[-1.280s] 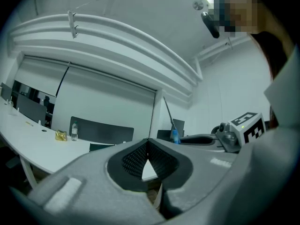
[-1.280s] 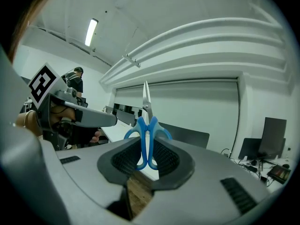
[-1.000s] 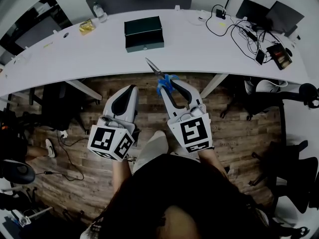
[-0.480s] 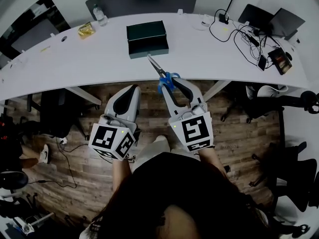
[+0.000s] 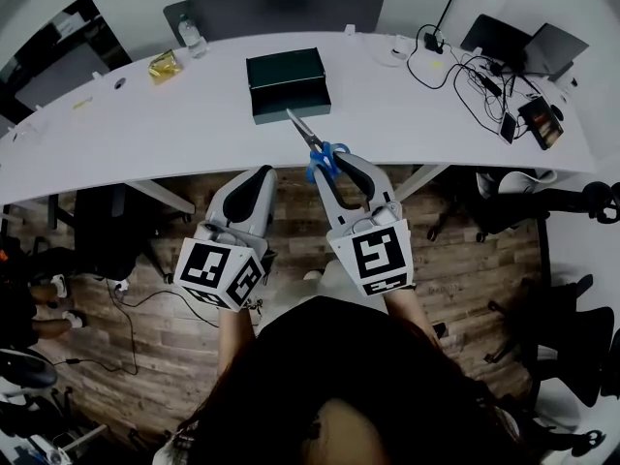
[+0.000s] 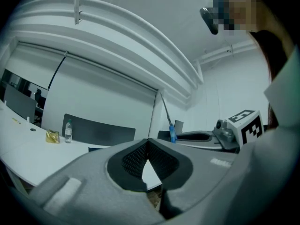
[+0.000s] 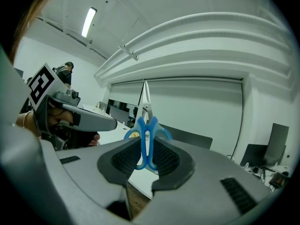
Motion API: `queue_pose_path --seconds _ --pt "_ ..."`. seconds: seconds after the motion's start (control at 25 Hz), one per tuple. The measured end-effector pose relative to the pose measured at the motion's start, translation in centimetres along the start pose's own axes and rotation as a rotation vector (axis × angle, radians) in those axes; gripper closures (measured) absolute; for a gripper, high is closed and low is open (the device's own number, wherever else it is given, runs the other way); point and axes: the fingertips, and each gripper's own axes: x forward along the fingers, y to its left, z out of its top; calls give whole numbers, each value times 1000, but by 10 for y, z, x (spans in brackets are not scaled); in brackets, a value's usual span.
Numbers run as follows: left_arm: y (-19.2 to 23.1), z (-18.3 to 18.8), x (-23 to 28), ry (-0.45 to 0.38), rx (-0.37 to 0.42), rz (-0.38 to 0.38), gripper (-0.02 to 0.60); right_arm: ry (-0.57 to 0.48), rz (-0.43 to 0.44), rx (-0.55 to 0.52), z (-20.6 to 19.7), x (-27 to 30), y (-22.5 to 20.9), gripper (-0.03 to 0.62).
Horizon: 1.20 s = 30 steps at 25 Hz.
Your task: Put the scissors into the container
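Observation:
My right gripper (image 5: 329,168) is shut on the blue handles of the scissors (image 5: 312,140), held in the air at the white table's near edge. Their steel blades point toward the dark green container (image 5: 287,83), an open box on the table just beyond the tips. In the right gripper view the scissors (image 7: 146,131) stand upright between the pads, blades closed. My left gripper (image 5: 254,177) hangs beside it over the floor, its jaws shut with nothing between them; its own view shows its pads (image 6: 148,157) meeting.
The long curved white table (image 5: 145,124) carries a water bottle (image 5: 190,33), a yellow packet (image 5: 163,63), and at the right cables (image 5: 455,66), phones and laptops (image 5: 523,37). A dark chair back (image 5: 271,3) stands behind it. Office chairs (image 5: 572,327) sit on the wooden floor.
The view has shifted toward the table. The scissors' tips now lie closer to the dark green container. Both grippers keep their states.

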Motion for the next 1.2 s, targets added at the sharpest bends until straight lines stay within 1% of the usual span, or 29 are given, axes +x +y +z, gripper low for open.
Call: queue_pose_path --seconds 0.36,0.64,1.2 --pt "8 4 12 -10 -12 -10 571 1 -3 -4 3 13 -7 507" --pt "20 5 27 -4 -7 1 571 -12 12 17 3 31 -17 507" --pt "47 10 86 26 3 -5 571 23 16 26 -10 79 -57 507"
